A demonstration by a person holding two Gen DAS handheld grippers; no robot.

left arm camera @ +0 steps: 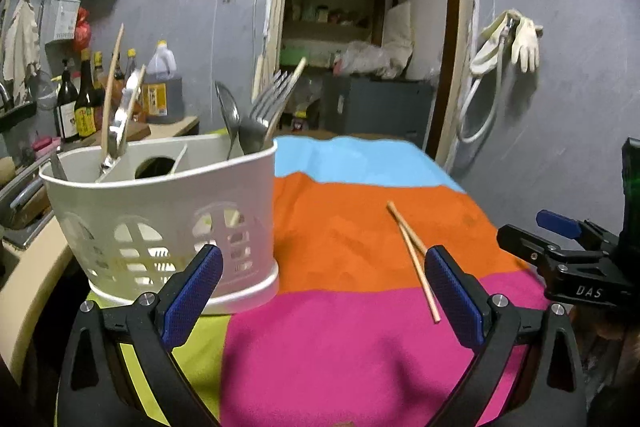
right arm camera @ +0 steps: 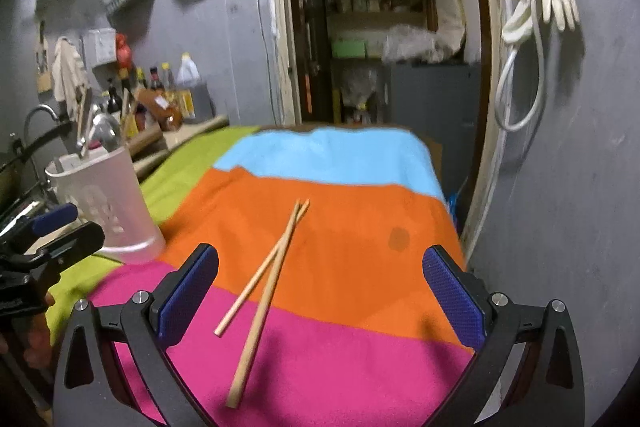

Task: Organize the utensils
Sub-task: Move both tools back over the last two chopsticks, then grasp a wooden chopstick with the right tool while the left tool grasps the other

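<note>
1. Right wrist view: two thin, pale wooden chopsticks (right arm camera: 266, 287) lie crossed on the striped cloth (right arm camera: 360, 259), in the lower middle of the frame, over the border of the orange and pink bands. Their far tips almost meet; their near ends spread apart.
2. The right gripper (right arm camera: 320, 291) hovers over them with its blue-padded jaws wide apart, holding nothing.
3. Left wrist view: the left gripper (left arm camera: 324, 291) is also spread and empty. The white plastic utensil caddy with cut-out sides (left arm camera: 160, 219) stands at the left of the frame, just beyond its left finger. The chopsticks (left arm camera: 412, 259) show at the lower right, beside its right finger.
4. In the caddy stand metal forks (left arm camera: 268, 103), a spoon (left arm camera: 228, 111) and other long utensils.
5. I judge the chopsticks light, stiff and smooth, so they may roll or slip between the pads.
6. The best hold seems to be near the crossing point, where one closing may catch both sticks together.
</note>
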